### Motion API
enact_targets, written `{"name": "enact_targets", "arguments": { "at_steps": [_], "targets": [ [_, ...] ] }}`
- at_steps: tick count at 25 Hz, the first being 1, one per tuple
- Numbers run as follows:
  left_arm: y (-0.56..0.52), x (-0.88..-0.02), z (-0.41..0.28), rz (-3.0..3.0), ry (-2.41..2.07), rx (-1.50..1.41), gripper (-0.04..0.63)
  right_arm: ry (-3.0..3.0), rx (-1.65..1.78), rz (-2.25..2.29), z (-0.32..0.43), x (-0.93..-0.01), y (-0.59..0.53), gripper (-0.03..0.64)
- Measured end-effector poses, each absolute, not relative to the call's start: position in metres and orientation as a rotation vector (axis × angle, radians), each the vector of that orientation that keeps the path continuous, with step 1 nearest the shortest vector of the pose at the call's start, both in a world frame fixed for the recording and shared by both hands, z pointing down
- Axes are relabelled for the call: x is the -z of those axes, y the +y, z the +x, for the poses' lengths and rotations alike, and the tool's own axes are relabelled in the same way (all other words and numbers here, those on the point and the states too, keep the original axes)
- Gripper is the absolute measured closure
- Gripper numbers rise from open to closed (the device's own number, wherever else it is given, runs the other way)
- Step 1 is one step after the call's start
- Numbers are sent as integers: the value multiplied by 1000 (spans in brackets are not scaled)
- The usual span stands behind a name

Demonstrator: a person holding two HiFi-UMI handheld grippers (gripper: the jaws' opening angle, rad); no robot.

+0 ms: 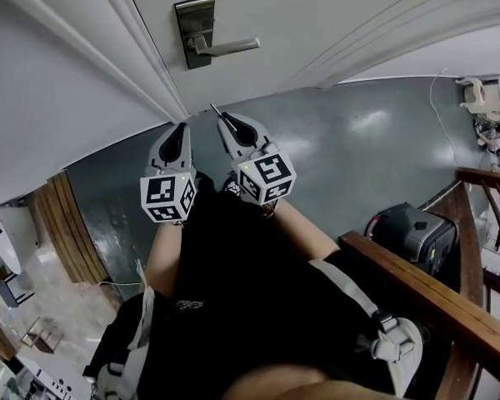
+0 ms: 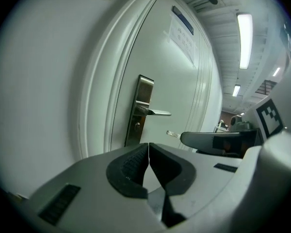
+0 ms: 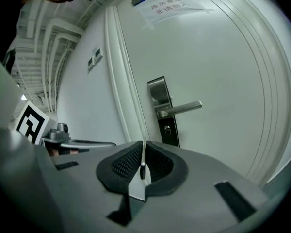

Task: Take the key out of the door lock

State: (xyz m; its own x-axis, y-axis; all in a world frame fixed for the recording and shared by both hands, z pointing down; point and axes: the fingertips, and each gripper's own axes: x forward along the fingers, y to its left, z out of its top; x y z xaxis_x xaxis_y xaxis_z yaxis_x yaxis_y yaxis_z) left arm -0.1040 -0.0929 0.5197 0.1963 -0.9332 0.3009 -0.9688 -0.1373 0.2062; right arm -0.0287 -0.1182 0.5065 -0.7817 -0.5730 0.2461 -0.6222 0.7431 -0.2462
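Note:
The white door (image 1: 333,15) carries a steel lock plate (image 1: 196,32) with a lever handle (image 1: 227,48). Its keyhole (image 3: 168,129) sits below the lever with nothing in it. My right gripper (image 1: 225,119) is shut on the key (image 3: 143,160), which stands edge-on between the pads. The key's tip (image 2: 172,134) pokes forward from the jaws, a short way back from the door. My left gripper (image 1: 182,127) hangs beside the right one, shut with nothing between its pads (image 2: 136,161). In the left gripper view the lock plate (image 2: 141,110) is straight ahead.
A wooden stair railing (image 1: 433,298) runs along the right, with a black case (image 1: 412,232) behind it on the grey-green floor (image 1: 358,148). The white door frame (image 1: 142,73) lies left of the lock. A paper notice (image 3: 167,6) is taped high on the door.

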Motion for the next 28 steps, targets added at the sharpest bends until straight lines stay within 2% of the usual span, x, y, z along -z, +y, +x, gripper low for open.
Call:
{"name": "enact_targets", "arguments": {
  "at_steps": [6,18,28],
  "targets": [
    [-70,-483,-94,2141,-1908,-102,571,-2850,-259,927,-17,-467,-100,586],
    [-44,-376,-89,2205,-2156,50,571,-2970,-65,988,-3,-383,-89,586],
    [-47,-364,-82,2236,-2151,47,571,-2998,0,1069,9,-357,-96,586]
  ]
}}
